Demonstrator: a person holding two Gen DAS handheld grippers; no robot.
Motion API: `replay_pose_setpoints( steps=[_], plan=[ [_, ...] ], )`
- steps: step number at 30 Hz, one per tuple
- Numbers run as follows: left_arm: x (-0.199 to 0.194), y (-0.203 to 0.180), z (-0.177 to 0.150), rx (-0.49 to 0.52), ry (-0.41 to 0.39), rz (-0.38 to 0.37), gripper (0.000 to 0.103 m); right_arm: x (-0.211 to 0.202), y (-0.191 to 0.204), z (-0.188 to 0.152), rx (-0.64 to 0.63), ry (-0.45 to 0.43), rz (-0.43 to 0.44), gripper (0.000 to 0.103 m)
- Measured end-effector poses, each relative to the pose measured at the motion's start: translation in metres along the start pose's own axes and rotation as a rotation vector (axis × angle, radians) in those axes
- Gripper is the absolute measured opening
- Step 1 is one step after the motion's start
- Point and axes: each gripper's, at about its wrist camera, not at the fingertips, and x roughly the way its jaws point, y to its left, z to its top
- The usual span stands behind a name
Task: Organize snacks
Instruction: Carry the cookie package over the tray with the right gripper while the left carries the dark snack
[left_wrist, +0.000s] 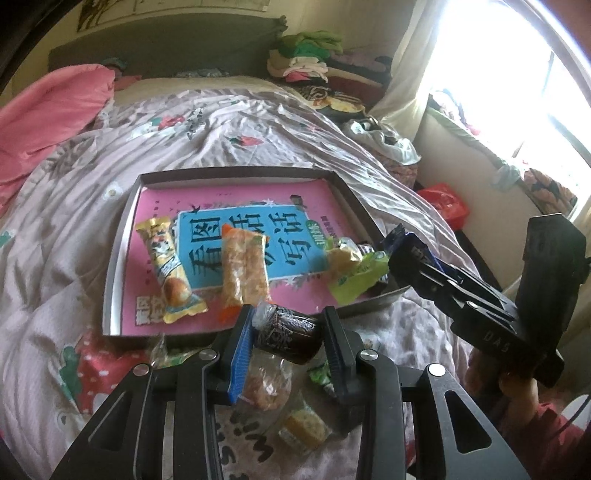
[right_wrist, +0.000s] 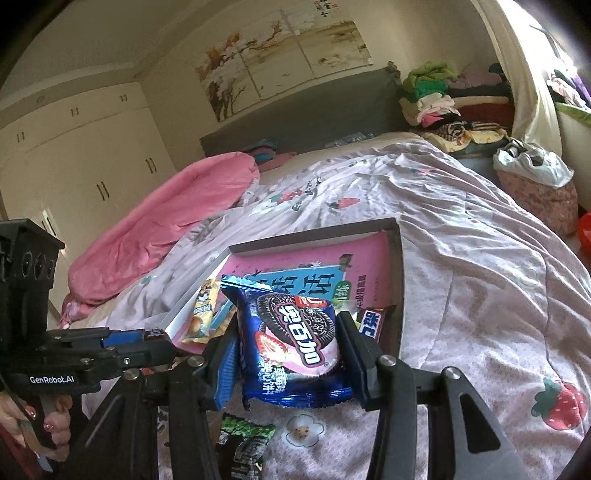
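Left gripper (left_wrist: 288, 334): closed on a dark brown, clear-wrapped round cake (left_wrist: 286, 332), held over the near rim of the tray.
Right gripper (right_wrist: 290, 350): clamped on a blue foil Oreo cookie packet (right_wrist: 291, 347) printed "奥百加", strawberry pictured; held near the tray's near right corner.
Shallow grey cardboard tray (left_wrist: 112, 273): on the floral quilt (left_wrist: 258, 136); lined with a pink book (left_wrist: 236, 199) titled "看图写话".
In tray: yellow bun wrapper (left_wrist: 168, 271), orange-ended cracker pack (left_wrist: 245, 273), green packet (left_wrist: 354, 277).
Gripper body: reads "GenRobot.AI".
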Motion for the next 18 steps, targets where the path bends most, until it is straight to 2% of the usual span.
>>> replay_pose_setpoints(
  steps=[8, 18],
  plan=[
    [0.012, -0.006, 0.01, -0.001, 0.002, -0.006, 0.037, 0.0, -0.013, 0.005, 0.046, -0.015, -0.017, 0.049],
    [0.029, -0.013, 0.019, 0.006, 0.015, -0.011, 0.037, 0.012, -0.018, 0.006, 0.054, 0.008, -0.03, 0.049]
  ],
)
